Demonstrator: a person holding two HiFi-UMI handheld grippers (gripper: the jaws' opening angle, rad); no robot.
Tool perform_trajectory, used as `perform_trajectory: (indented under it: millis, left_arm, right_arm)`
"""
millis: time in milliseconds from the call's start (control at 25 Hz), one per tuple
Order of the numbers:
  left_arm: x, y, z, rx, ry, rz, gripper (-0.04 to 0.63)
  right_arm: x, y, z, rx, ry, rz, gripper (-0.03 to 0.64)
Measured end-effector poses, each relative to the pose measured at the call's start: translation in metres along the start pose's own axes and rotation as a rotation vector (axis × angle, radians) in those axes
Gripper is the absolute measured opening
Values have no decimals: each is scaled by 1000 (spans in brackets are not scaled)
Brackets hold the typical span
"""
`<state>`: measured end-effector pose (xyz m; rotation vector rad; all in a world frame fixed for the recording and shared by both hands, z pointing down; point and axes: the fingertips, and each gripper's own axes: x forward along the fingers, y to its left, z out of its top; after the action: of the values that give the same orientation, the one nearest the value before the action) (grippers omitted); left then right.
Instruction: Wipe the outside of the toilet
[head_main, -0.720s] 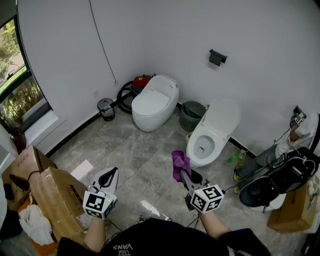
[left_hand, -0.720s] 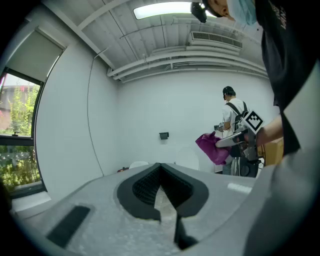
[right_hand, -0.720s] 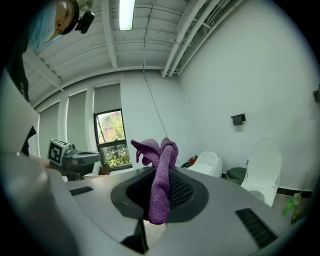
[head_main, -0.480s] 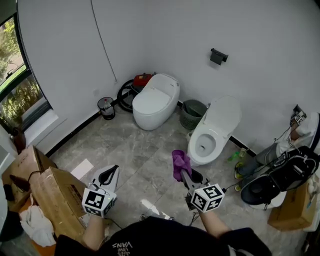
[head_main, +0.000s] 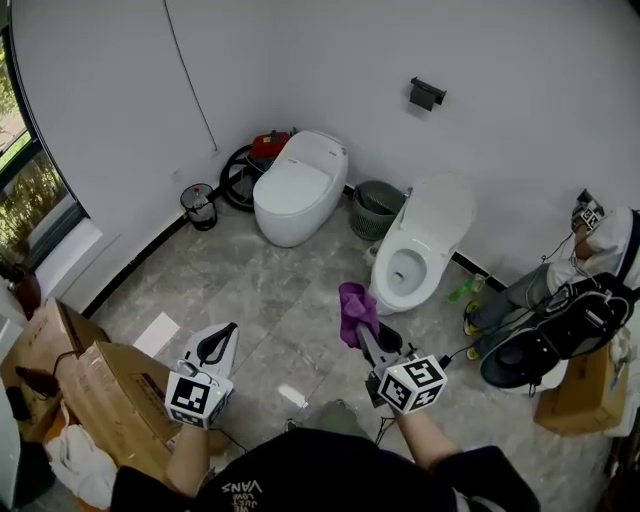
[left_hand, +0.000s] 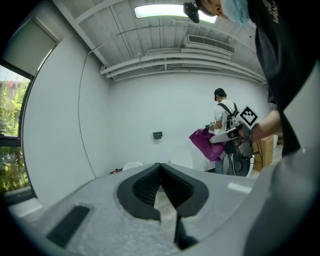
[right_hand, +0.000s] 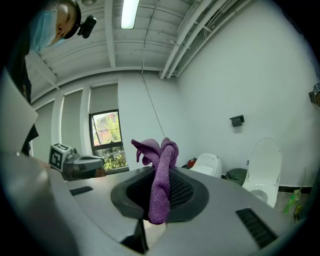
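Two white toilets stand by the far wall: one with its lid down and one with its lid up. My right gripper is shut on a purple cloth, held above the floor just short of the open toilet's bowl. In the right gripper view the cloth stands up between the pads of the right gripper, with the open toilet ahead to the right. My left gripper hovers lower left, shut and holding nothing. In its own view, the left gripper's pads meet.
A green waste basket sits between the toilets. A small black bin and a red machine with a hose stand to the left. Cardboard boxes are near left. A person, black gear and a green bottle are at right.
The head view has shifted a little. My right gripper with the purple cloth has moved slightly up and forward toward the open toilet. The left gripper has hardly moved.
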<state>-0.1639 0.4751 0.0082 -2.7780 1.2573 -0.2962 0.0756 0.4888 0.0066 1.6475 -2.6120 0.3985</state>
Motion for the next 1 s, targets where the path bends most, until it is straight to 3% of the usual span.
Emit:
perform_trajectory:
  millis: [280,1000]
  left_arm:
    - [35,16,-15,-59,2,1,9]
    - [182,72,-15,-65,29,102,9]
  right_arm:
    - [39,-22,-7,-11,28,-16,43]
    - [166,-137,-3,-34,99,74,44]
